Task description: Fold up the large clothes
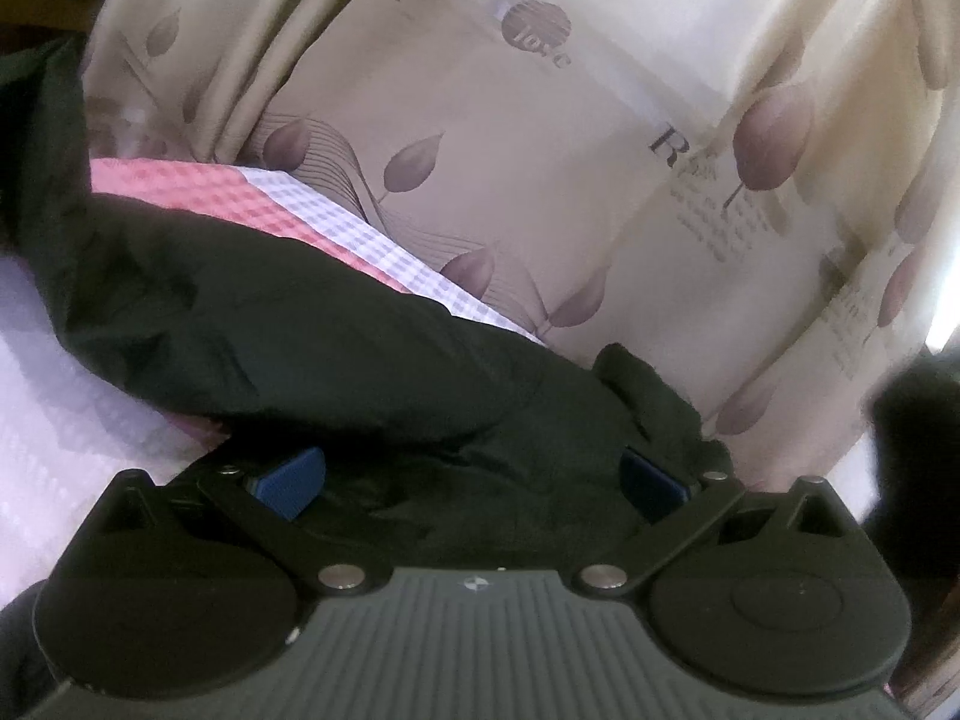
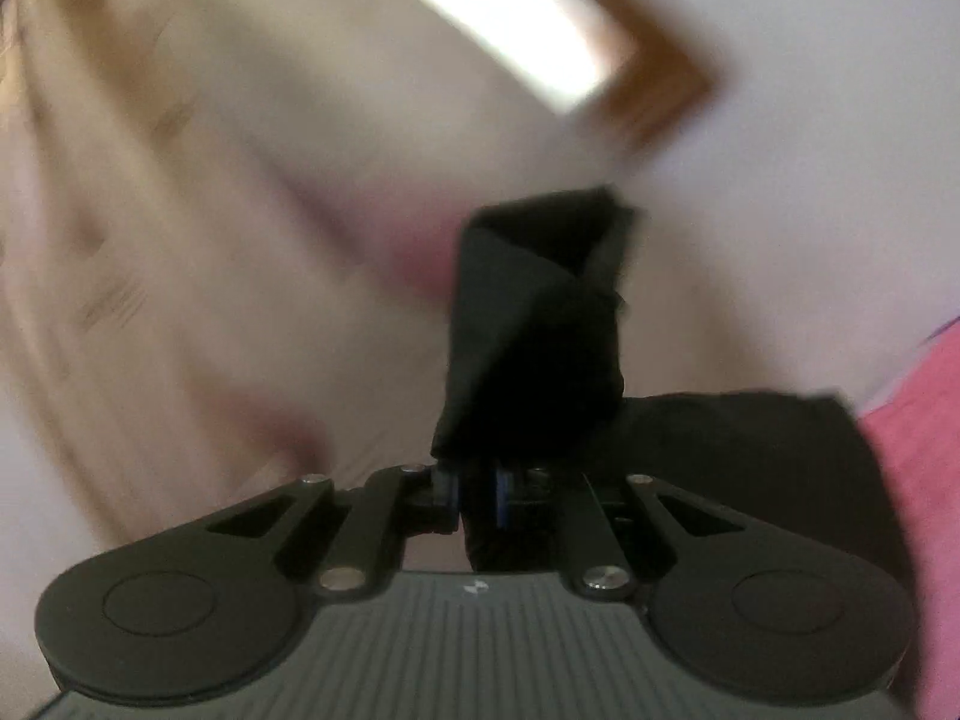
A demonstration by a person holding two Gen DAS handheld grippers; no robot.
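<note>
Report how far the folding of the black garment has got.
Early stage. Done: no neat fold shows; the black garment lies bunched on the checked bedding. In hand: the right gripper is shut on a raised piece of the black cloth, while the left gripper stands wide with fabric between its blue fingers, no grip evident. Left: all the folding.

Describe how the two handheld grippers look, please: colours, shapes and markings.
Both the left gripper and right gripper share one design: a grey ribbed body with a small white emblem, two round black discs, black linkage arms with silver rivets, and blue finger pads.
</note>
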